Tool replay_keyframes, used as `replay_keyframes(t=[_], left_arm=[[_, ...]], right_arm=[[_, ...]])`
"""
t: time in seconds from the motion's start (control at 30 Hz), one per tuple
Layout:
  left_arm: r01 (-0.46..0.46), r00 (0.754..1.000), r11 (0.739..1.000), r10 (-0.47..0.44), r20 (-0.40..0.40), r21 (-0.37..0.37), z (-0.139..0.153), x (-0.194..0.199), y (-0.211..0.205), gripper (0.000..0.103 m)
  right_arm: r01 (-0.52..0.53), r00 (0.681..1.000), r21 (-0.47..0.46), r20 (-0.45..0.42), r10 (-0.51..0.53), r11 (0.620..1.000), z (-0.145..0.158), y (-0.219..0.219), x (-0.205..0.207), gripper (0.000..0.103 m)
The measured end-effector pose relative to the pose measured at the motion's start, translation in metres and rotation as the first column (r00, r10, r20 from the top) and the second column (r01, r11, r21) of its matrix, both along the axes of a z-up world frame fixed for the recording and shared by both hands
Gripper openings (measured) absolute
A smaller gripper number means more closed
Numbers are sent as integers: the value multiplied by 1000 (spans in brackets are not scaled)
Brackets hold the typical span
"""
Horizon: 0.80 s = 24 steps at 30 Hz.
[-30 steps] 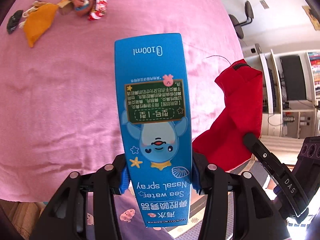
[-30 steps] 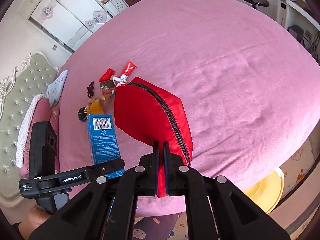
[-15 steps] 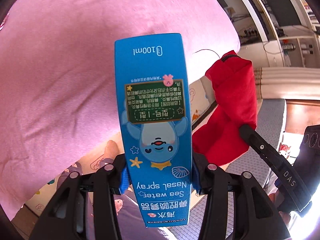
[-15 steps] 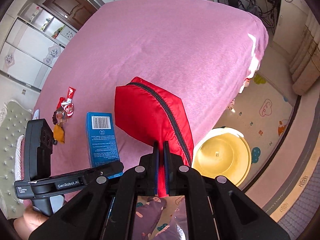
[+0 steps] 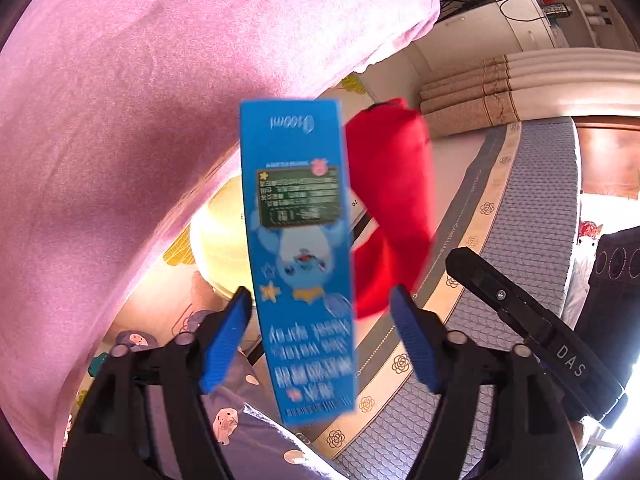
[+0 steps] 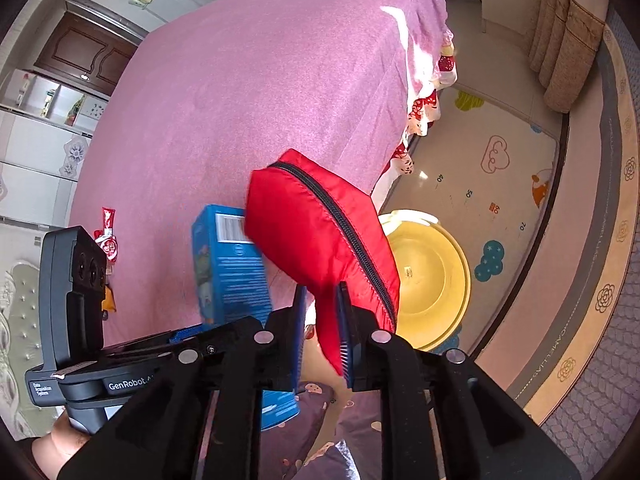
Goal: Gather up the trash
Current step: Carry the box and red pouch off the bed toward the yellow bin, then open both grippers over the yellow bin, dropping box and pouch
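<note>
The blue nasal spray box (image 5: 300,256) is blurred and loose between the fingers of my open left gripper (image 5: 320,328), off the bed's edge and above the yellow basin (image 5: 218,240). The box also shows in the right wrist view (image 6: 228,272). The red zip pouch (image 6: 320,236) hangs between the parted pads of my right gripper (image 6: 322,332), which has opened a little; it looks blurred too. The pouch sits right of the box in the left wrist view (image 5: 394,208). The yellow basin (image 6: 432,280) stands on the floor below both.
The pink bed (image 6: 248,108) fills the left and far side. Red snack wrappers (image 6: 108,236) lie on it at the far left. A patterned play mat (image 6: 500,168) and a grey rug (image 5: 520,240) cover the floor. My purple-clad legs (image 5: 248,440) are below.
Both grippers swung from over the bed to beyond its edge, above the yellow basin. The left gripper opened and released the box. The right gripper's pads parted around the pouch.
</note>
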State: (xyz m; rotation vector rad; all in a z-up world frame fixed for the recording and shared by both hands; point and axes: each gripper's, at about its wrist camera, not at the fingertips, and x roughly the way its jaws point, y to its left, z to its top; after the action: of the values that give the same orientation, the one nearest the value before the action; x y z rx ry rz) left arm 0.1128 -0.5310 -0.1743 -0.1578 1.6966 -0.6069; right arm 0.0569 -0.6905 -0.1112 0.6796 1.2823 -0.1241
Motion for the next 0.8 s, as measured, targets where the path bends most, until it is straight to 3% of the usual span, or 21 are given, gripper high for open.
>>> replay_keyframes(t=[0.03,0.2,0.43,0.63,0.8], left_arm=[[8,1000,1000,-8,9,19,0,-1,-1,82],[26,1000,998,-26,8,58,-4,-2,-13,82],[-29,999,998,28,21,63,2,1,-4,82],[-123,991,991,120,55,52,17,13,38,82],[-238,968,970,233,92,53,30,26,96,82]], right_arm=[[6,1000,-6,0,-6,1000,0,-3,-2,31],[17,1000,-3,-8,-17,1000,-1,-7,-8,31],[-12,1000,13,10,11,1000,3,2,2,31],[-101,994,11,42,100,995,17,38,31,31],[-193,979,14,72,192,981,29,88,62,31]])
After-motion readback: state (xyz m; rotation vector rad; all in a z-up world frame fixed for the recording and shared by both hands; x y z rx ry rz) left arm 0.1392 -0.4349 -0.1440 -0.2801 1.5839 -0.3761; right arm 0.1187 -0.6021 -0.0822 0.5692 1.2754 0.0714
